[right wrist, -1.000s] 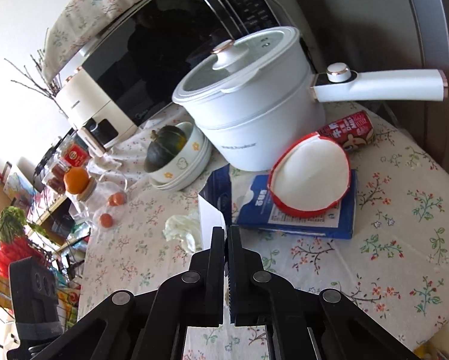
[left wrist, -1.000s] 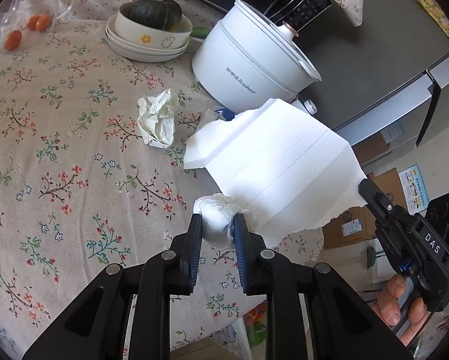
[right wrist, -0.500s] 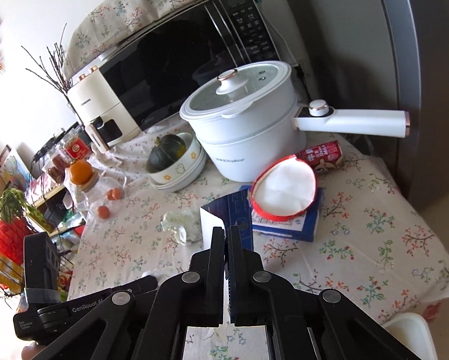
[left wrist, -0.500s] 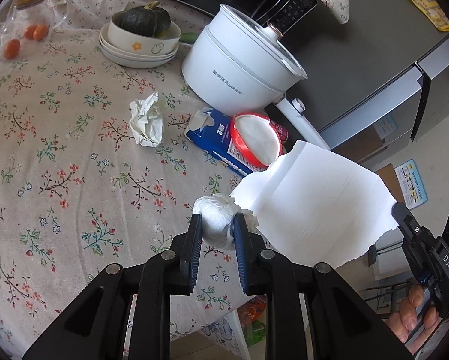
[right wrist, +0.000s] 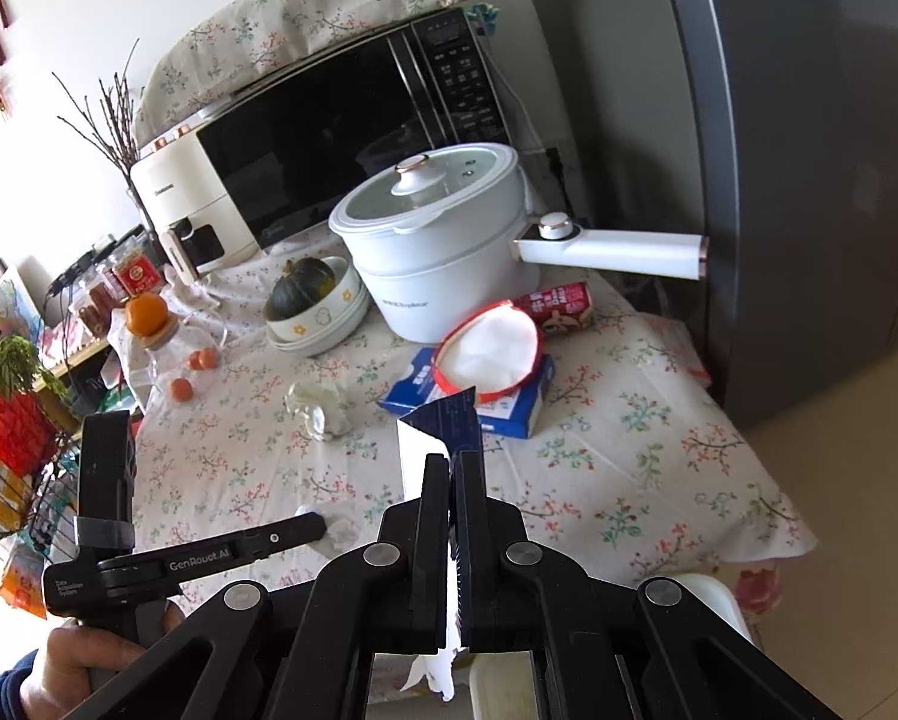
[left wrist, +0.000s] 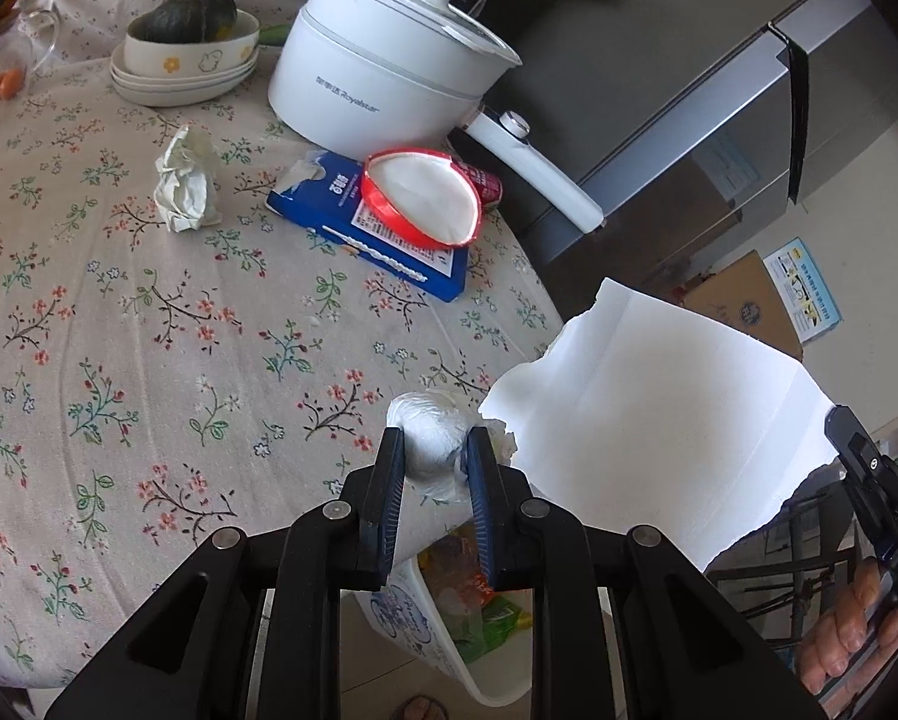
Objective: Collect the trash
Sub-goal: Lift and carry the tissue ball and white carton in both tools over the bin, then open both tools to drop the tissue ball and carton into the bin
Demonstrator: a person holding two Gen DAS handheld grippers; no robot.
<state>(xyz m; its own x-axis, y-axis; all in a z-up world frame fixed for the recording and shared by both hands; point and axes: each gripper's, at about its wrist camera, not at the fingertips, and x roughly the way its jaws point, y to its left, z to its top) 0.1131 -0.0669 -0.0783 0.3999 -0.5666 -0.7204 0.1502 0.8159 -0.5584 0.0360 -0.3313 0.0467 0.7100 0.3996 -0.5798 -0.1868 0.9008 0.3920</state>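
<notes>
My left gripper [left wrist: 431,450] is shut on a white crumpled wad [left wrist: 431,429] at the table's near edge, above a white trash bin [left wrist: 431,618] on the floor. My right gripper [right wrist: 453,468] is shut on a flat white paper sheet [right wrist: 416,462], which shows large in the left wrist view [left wrist: 658,432], off the table edge over the bin [right wrist: 712,591]. A second crumpled tissue [left wrist: 185,186] lies on the floral tablecloth [left wrist: 119,330]; it also shows in the right wrist view [right wrist: 320,411].
A white pot [left wrist: 383,72] with a long handle, a blue packet [left wrist: 383,234] bearing a red-rimmed lid [left wrist: 425,198], a red can [right wrist: 559,306], stacked bowls with a squash [left wrist: 185,42] and a microwave [right wrist: 353,132] crowd the table's back. A grey fridge [right wrist: 808,150] stands at the right.
Both grippers have drawn back from the table toward its edge and the bin. The sheet has moved off the table and uncovered the blue packet and lid. Both grips are unchanged.
</notes>
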